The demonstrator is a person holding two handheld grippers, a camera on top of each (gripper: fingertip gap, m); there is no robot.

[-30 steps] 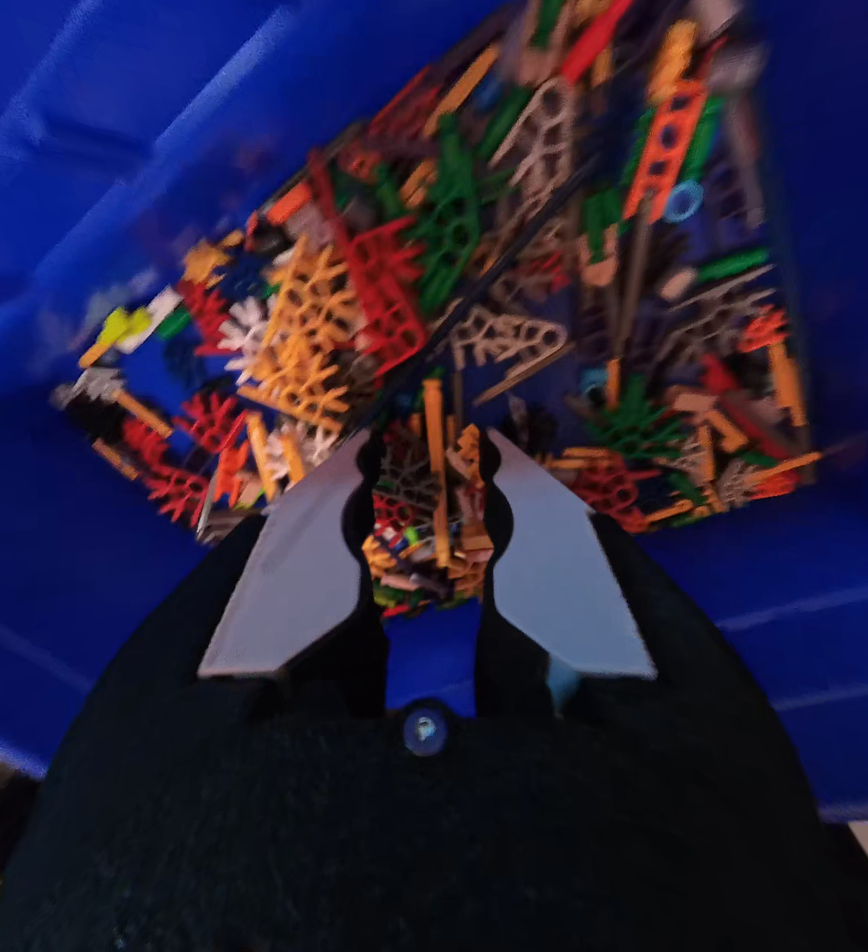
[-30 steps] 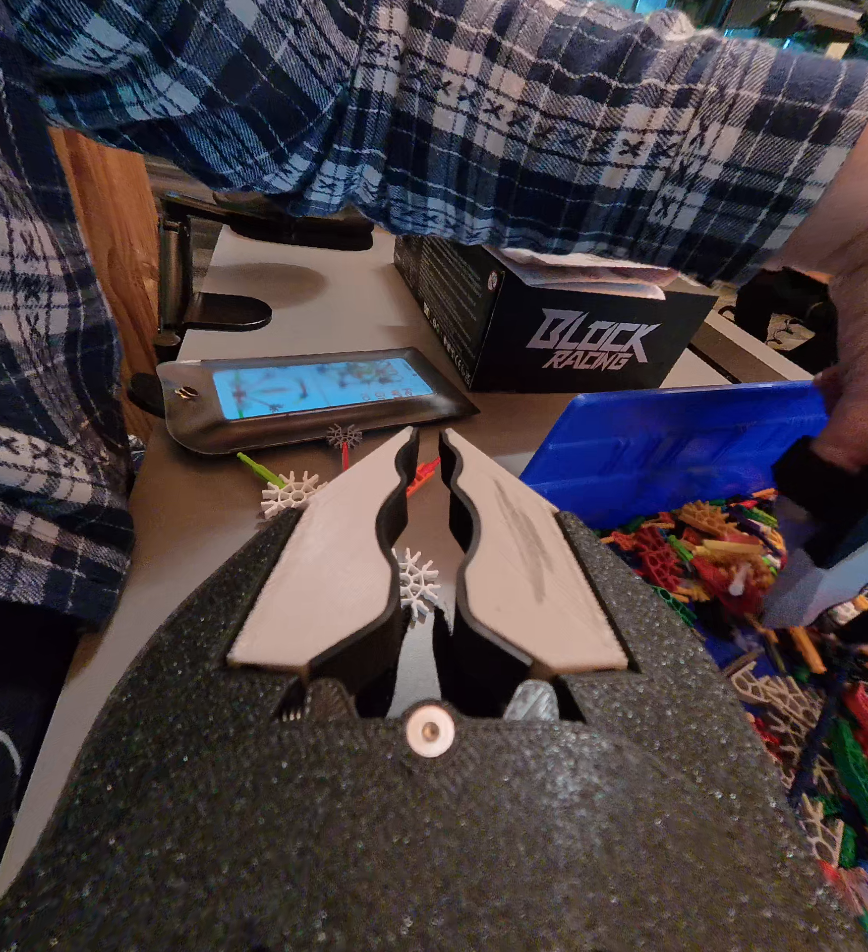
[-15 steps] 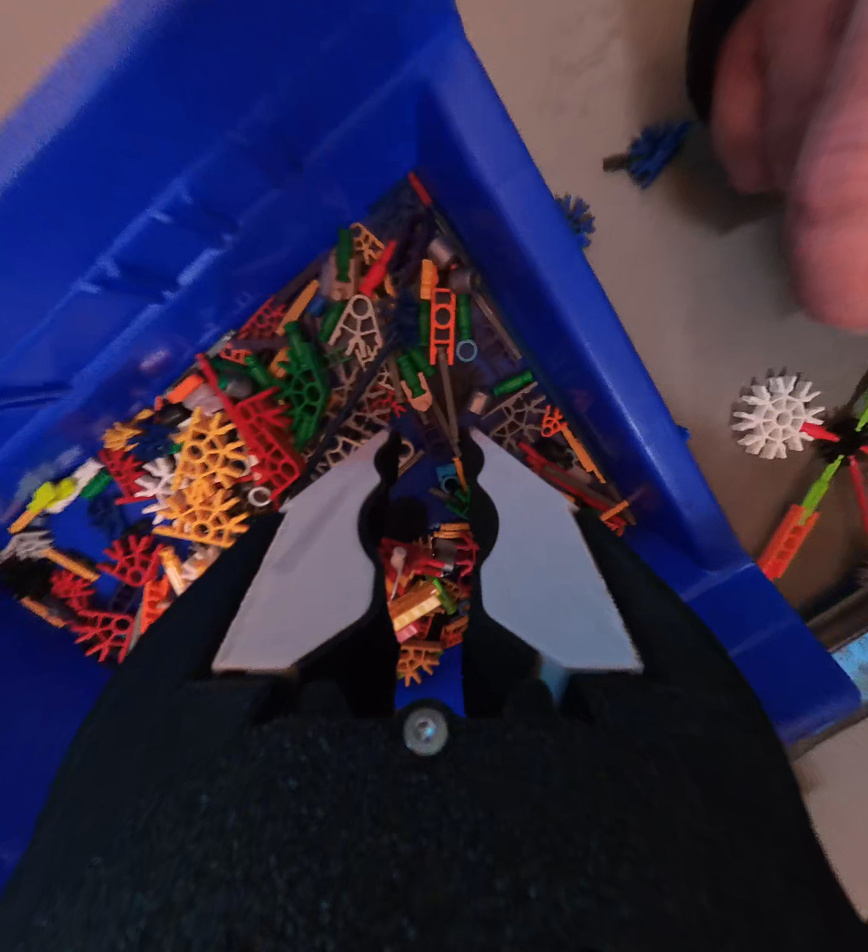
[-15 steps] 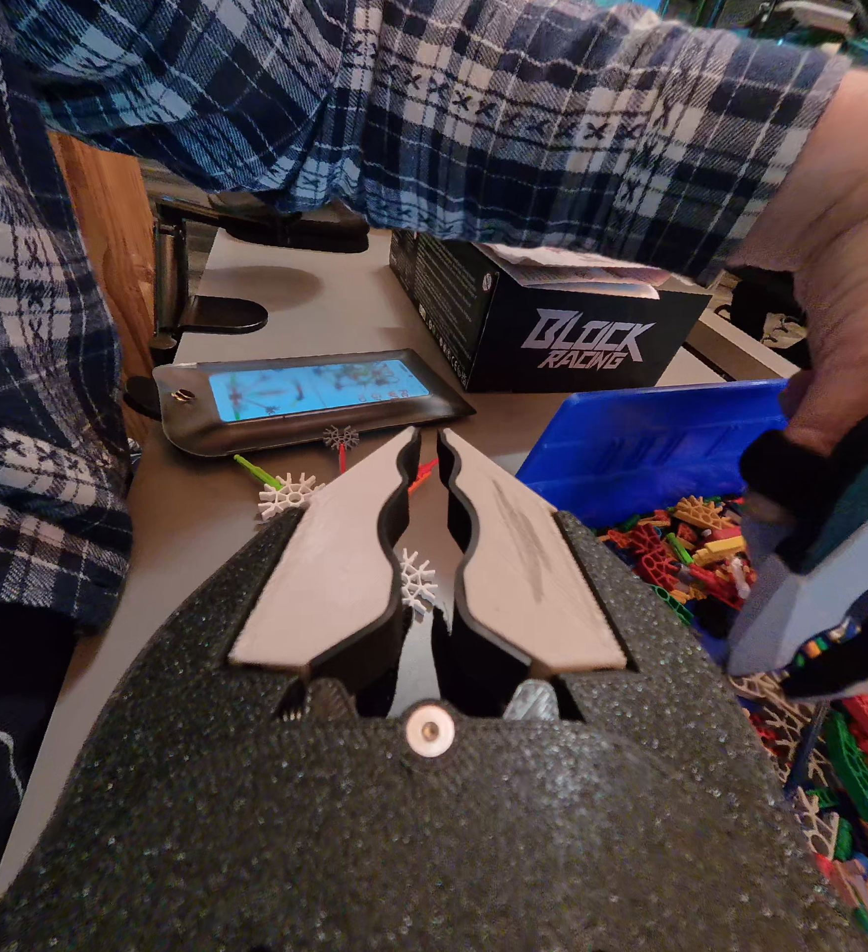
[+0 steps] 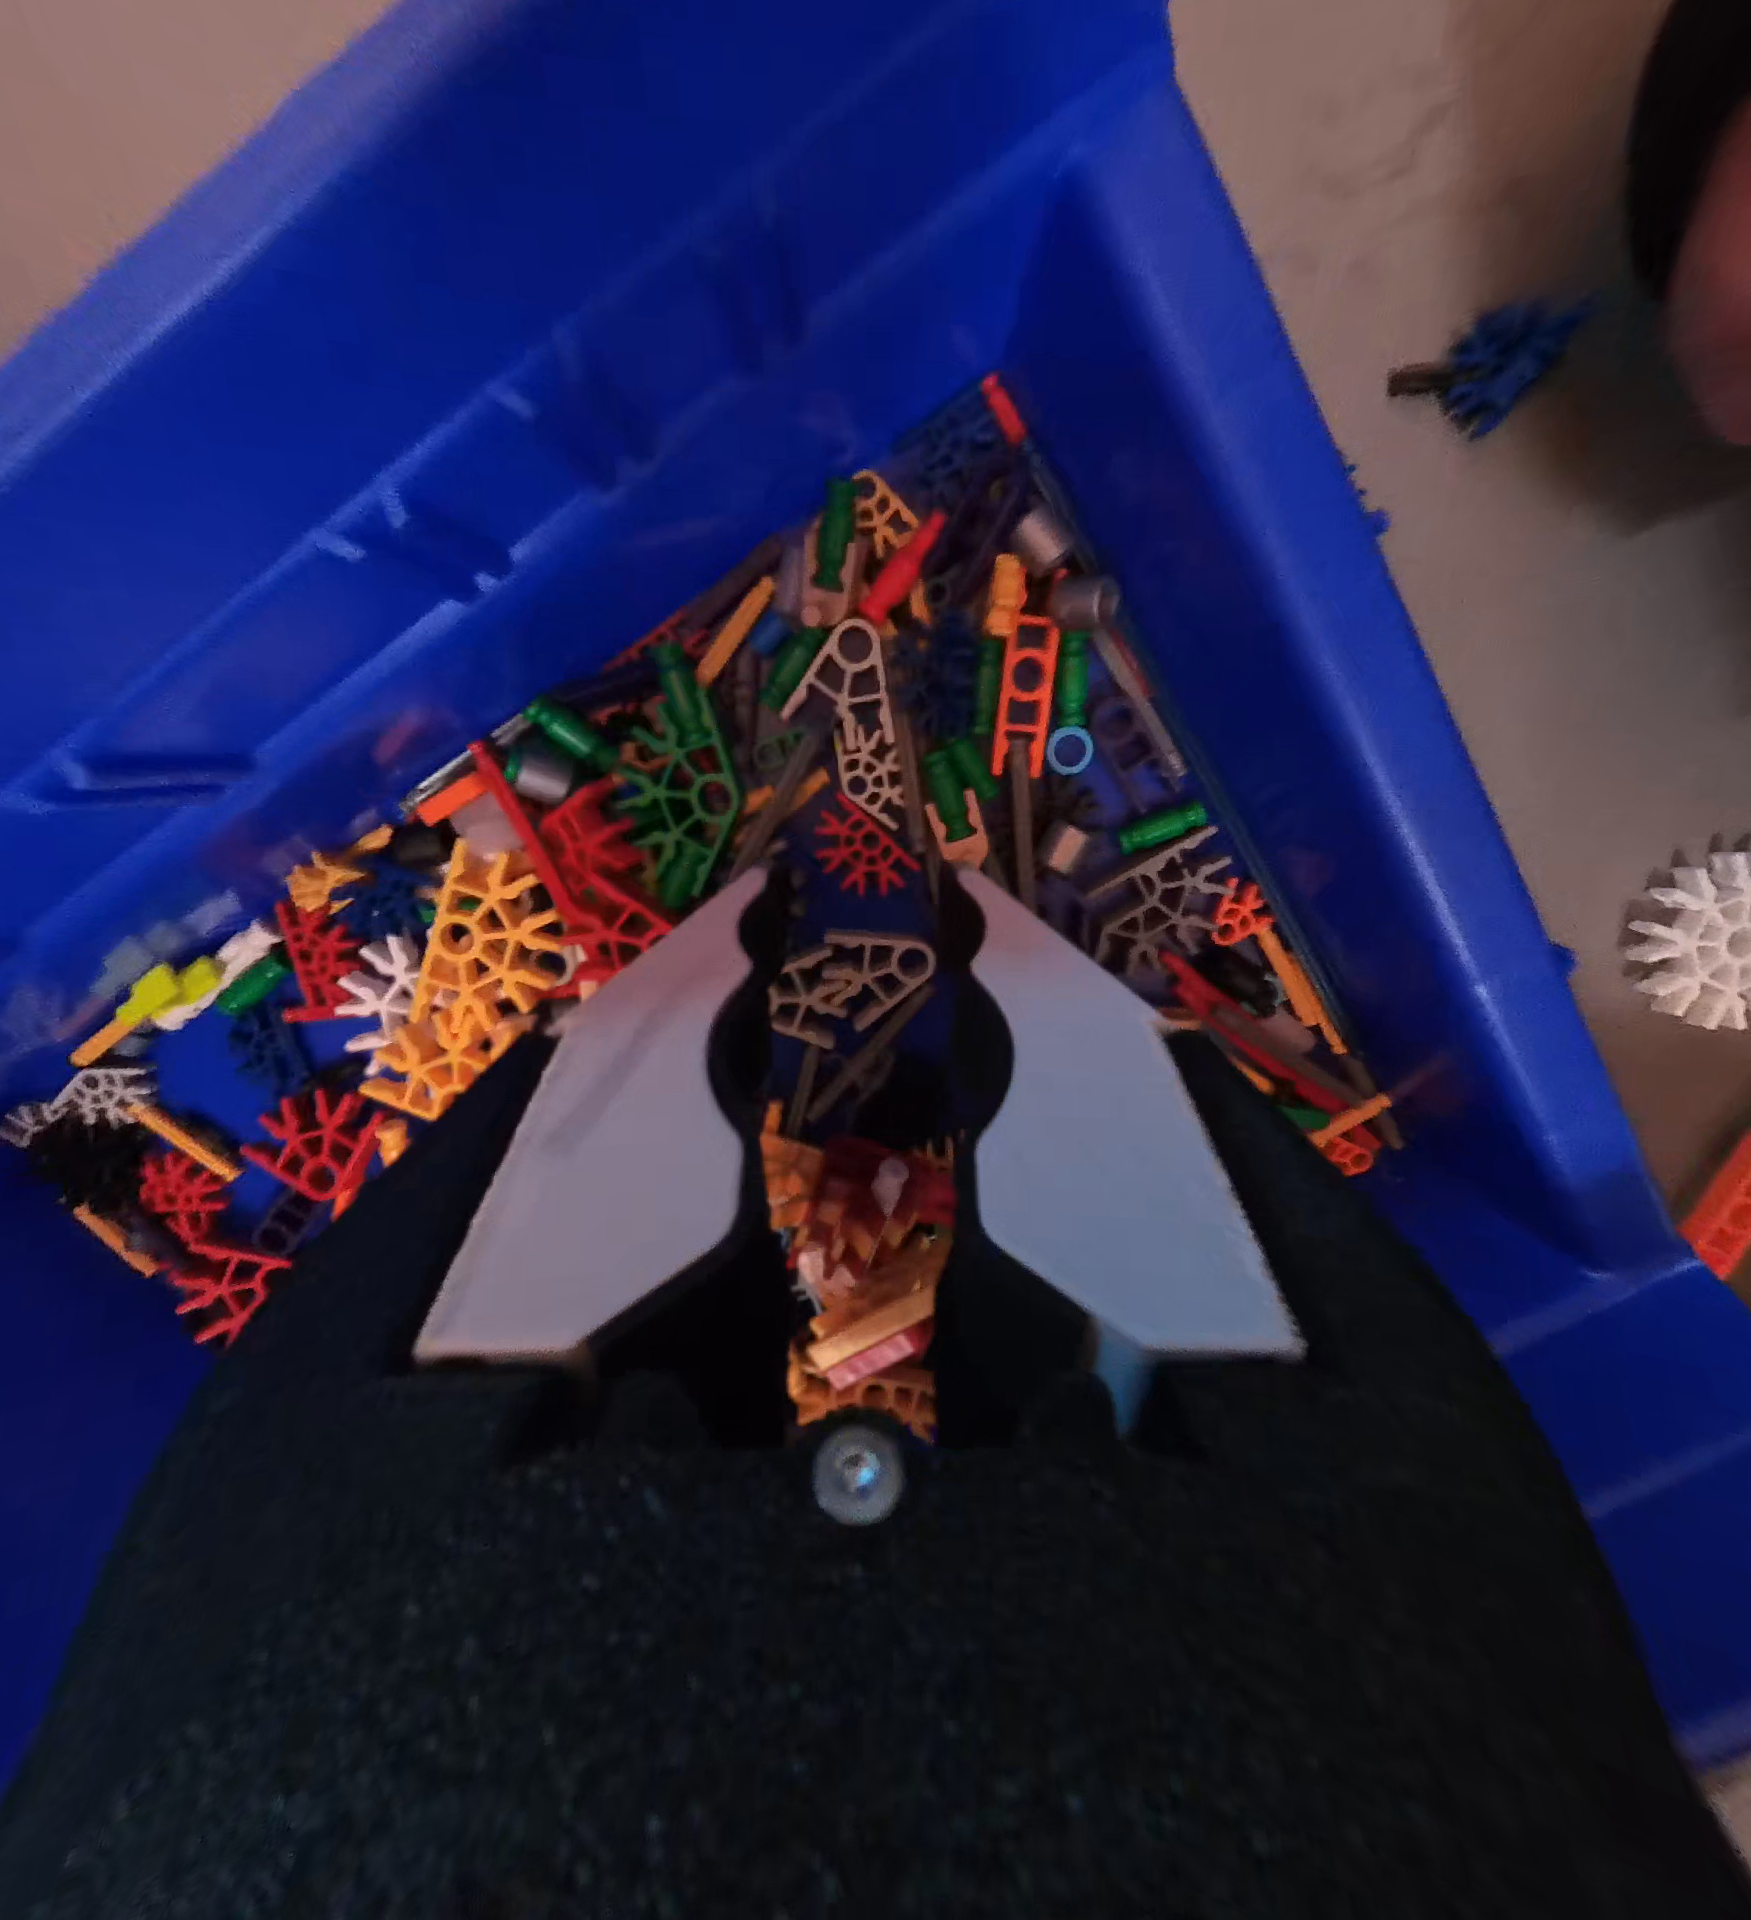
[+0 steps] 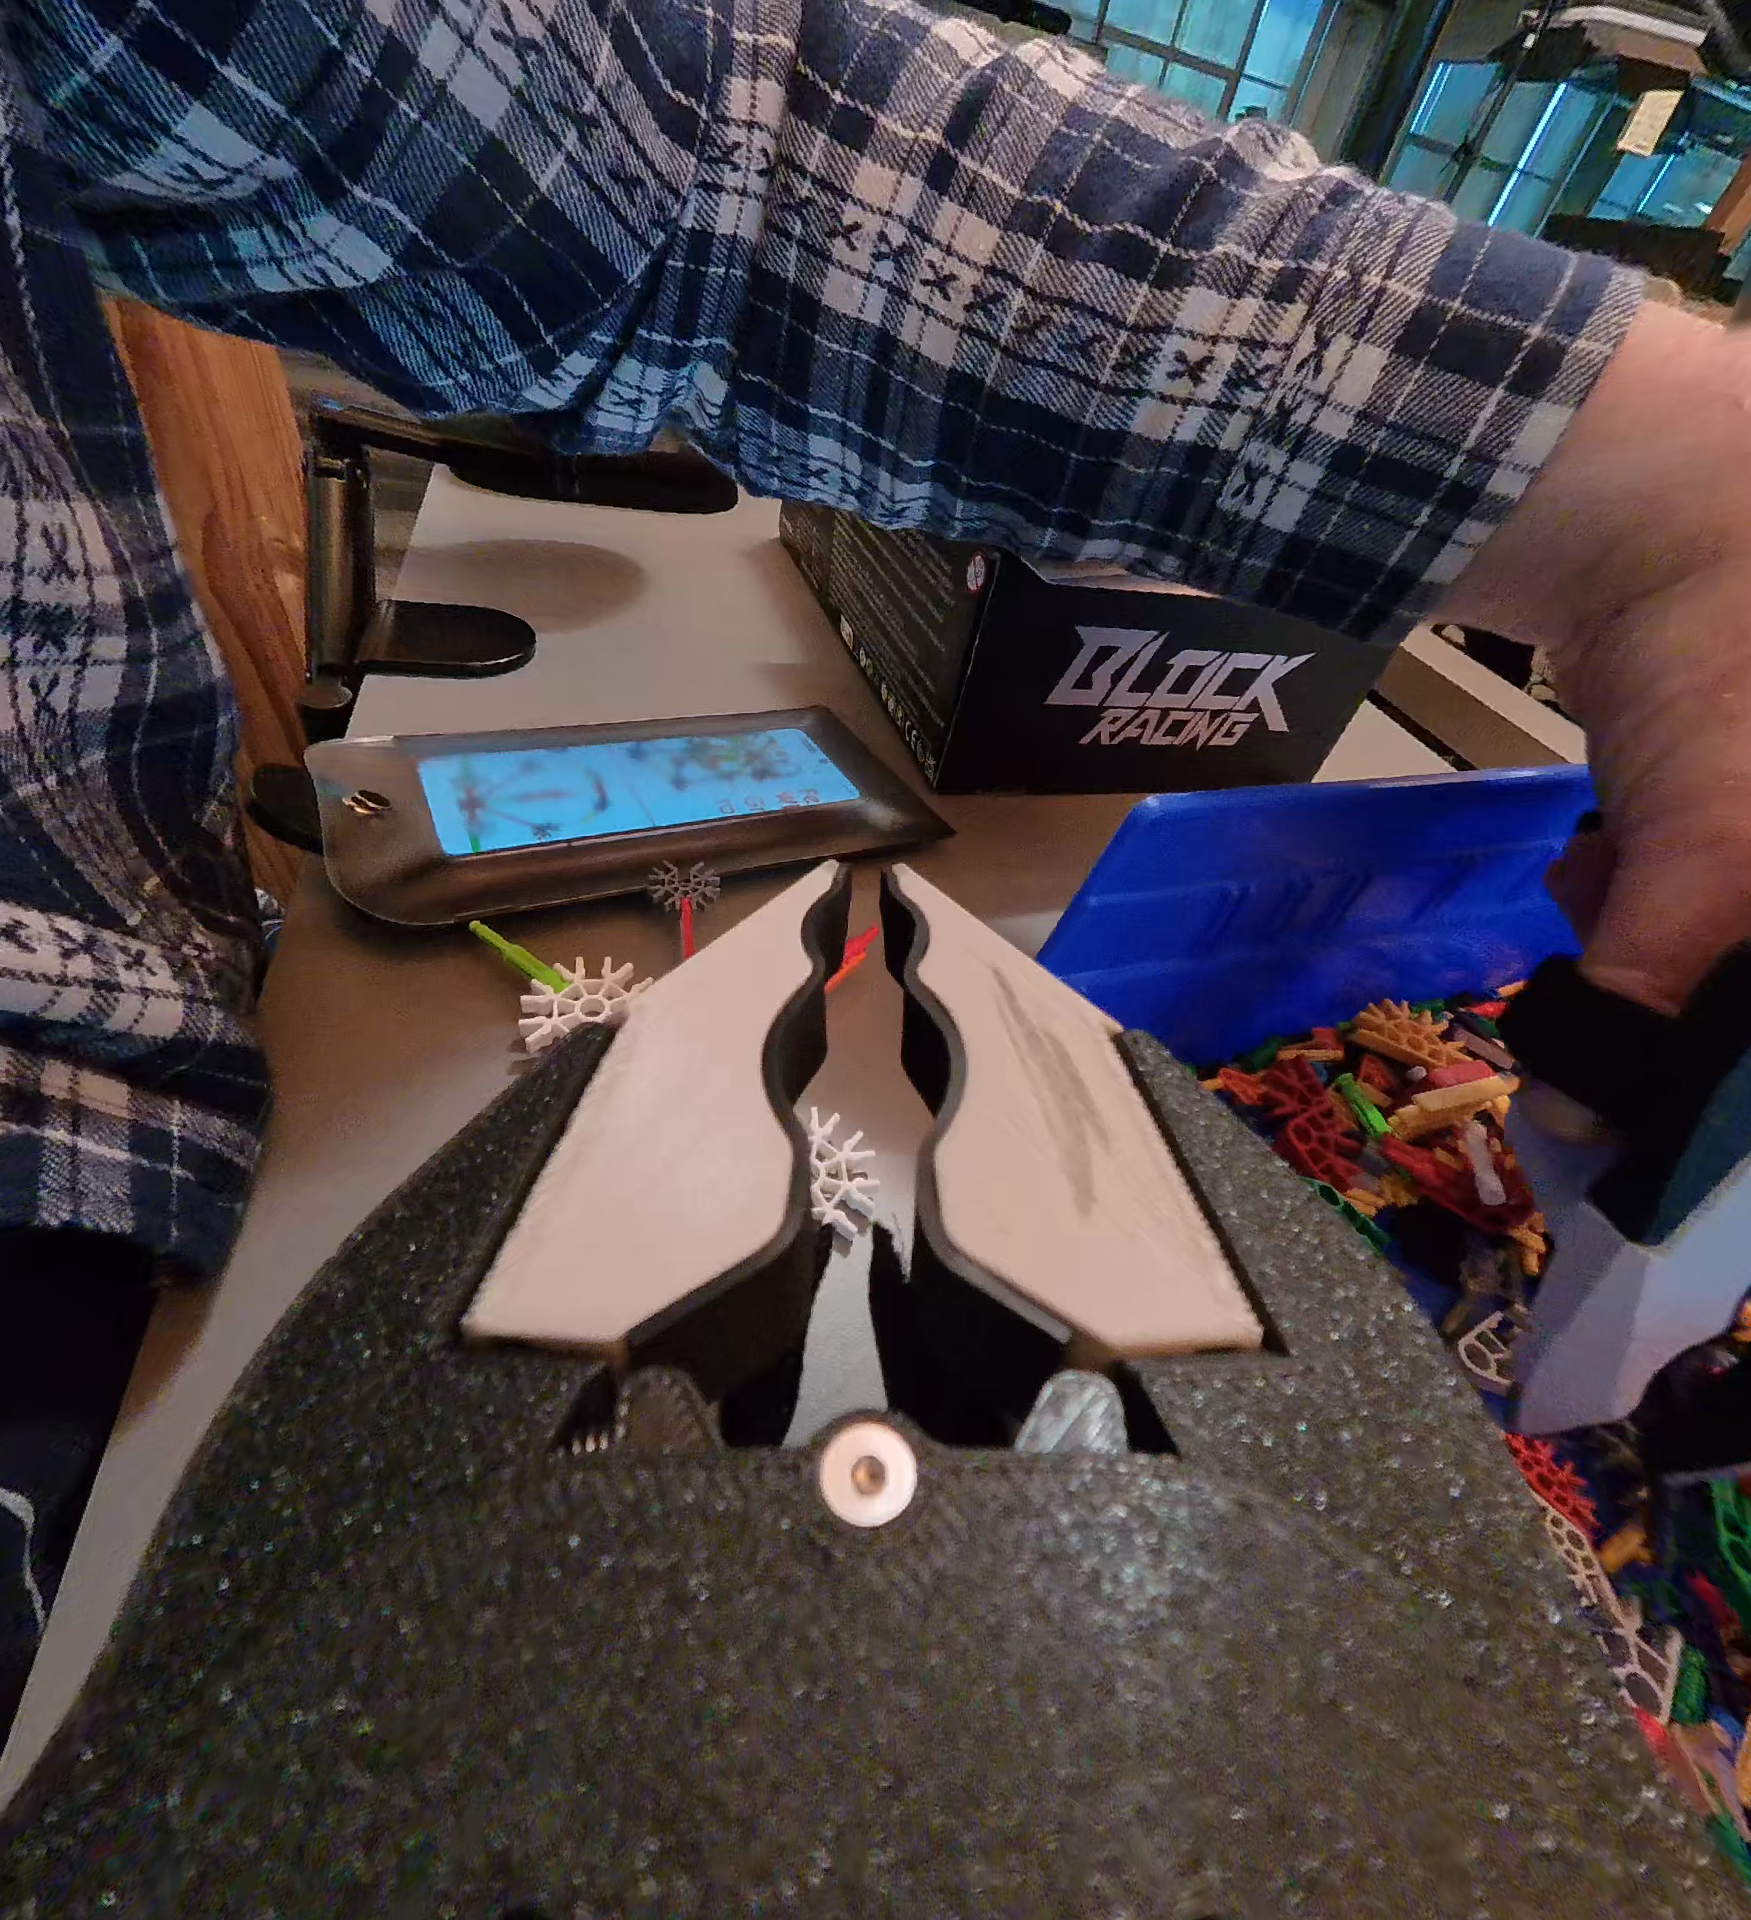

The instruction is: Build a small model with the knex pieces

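Low in the left wrist view, the left gripper [image 5: 860,894] hangs over the blue bin [image 5: 1266,582], its jaws a narrow gap apart with nothing visibly clamped; a tan connector [image 5: 850,971] and a heap of red and orange pieces [image 5: 866,1257] show through the gap. Beyond its tips the loose building pieces [image 5: 705,790] fill the bin's corner. At right, outside the bin, a white snowflake connector [image 5: 1728,940] lies on the table [image 5: 1577,675]. In the right wrist view, the right gripper [image 6: 866,883] rests above the table with its jaws nearly together, holding nothing I can see; a small white connector [image 6: 838,1169] lies under the gap. Farther up the frame sit a phone [image 6: 622,795] and a black box [image 6: 1110,675], beneath a plaid sleeve [image 6: 850,260].
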